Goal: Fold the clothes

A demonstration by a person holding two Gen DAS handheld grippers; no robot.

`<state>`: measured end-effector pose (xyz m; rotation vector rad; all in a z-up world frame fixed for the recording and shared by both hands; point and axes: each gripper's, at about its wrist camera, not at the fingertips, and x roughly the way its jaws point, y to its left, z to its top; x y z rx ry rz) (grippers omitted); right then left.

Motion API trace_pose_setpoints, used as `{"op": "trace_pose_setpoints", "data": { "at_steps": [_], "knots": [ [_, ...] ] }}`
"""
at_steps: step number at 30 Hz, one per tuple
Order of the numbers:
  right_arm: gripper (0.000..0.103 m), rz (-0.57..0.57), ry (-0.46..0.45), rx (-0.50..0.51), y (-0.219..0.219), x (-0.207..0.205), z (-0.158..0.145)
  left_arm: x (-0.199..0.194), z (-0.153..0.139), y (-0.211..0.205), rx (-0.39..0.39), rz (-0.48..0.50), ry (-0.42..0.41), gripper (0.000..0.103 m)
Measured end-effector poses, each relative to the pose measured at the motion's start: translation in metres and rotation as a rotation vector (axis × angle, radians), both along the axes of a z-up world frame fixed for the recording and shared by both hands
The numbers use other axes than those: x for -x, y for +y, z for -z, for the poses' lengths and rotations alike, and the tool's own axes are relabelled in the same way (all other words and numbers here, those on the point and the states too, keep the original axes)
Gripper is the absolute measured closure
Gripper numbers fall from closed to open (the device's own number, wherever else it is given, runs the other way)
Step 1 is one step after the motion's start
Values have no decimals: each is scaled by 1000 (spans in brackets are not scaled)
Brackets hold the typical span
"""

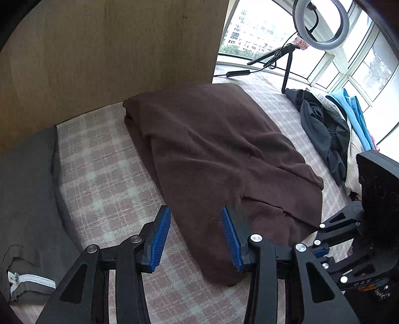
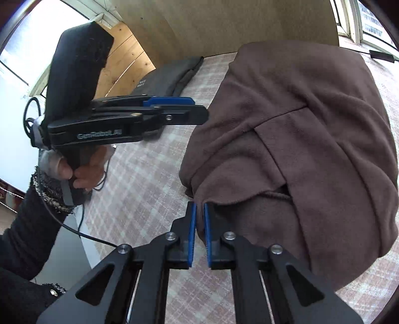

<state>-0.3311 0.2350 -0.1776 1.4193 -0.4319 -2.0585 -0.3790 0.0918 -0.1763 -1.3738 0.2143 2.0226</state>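
in the left wrist view the brown garment [image 1: 219, 159] lies partly folded on the bed [image 1: 104, 179], whose cover is a pink plaid, and it reaches from the wooden panel [image 1: 99, 49] at the far side down to the near edge. the left tool [image 1: 197, 236] hangs above its near left hem with its blue pads spread and nothing between them. the cloth looks like a soft, thick fleece: light, limp, likely to sag and slide out of its fold, so a hem or corner taken through all layers seems the best hold. a grey folded garment [image 1: 27, 199] lies to the left, a heap of dark and blue clothes [image 1: 329, 129] to the right, and a ring light [image 1: 321, 22] on a tripod stands by the window, all clear of the work. in the right wrist view the right tool [image 2: 200, 216] has its pads pressed almost together at the near edge of the brown garment [image 2: 299, 139], and a thin fold of that edge appears pinched between them. the left tool [image 2: 189, 109], held in a hand [image 2: 79, 172], hovers just left of the cloth, and its trailing cable [image 2: 82, 231] could snag.
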Motion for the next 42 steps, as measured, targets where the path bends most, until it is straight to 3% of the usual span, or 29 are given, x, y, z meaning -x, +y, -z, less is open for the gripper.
{"op": "trace_pose_setpoints", "data": {
  "at_steps": [3,5,7,9,12,14,15,17,20,22,24,26,29,32,35,36,37,39,40,42],
  "knots": [
    [96,20,37,197,13,-7,-19,3,2,1,19,16,4,63],
    [95,-6,7,149,9,-6,-7,3,-1,2,32,30,15,63],
    [90,-8,-158,26,5,-1,26,-1,-8,4,45,42,44,63],
    [90,5,-227,69,15,-6,37,-11,-18,8,28,64,77,63],
    [90,27,-132,115,42,-20,10,-37,-28,20,-21,162,114,61],
    [90,143,-55,85,75,-22,-10,-52,-18,32,-8,235,108,61],
    [90,208,-22,51,91,-22,-16,-58,-9,39,9,275,96,61],
    [90,328,24,-25,122,-18,-24,-70,21,49,122,339,66,60],
    [89,399,24,-88,152,-3,-22,-86,17,55,181,387,144,58],
    [89,407,8,-89,162,13,-17,-83,1,62,128,360,90,58],
    [89,411,-15,-51,169,33,-12,-95,-19,77,38,399,118,55],
    [78,412,-36,-44,176,52,-6,-111,-31,100,-25,444,156,51],
    [72,382,-43,-57,175,78,-3,-125,-25,143,-78,485,159,48],
    [72,372,-54,-72,174,100,2,-128,-9,174,-68,492,173,48],
    [72,374,-75,-63,176,118,12,-121,8,186,-50,473,160,62],
    [72,380,-75,-52,177,120,14,-117,11,184,-59,458,161,75],
    [72,384,-69,-36,179,121,14,-113,12,181,-80,441,158,83],
    [83,377,-56,-14,179,123,15,-102,12,170,-156,419,79,92],
    [95,372,-51,-7,179,123,15,-99,12,165,-184,405,50,93],
    [95,357,-41,-6,177,123,12,-100,9,164,-184,420,54,94]
  ]
}}
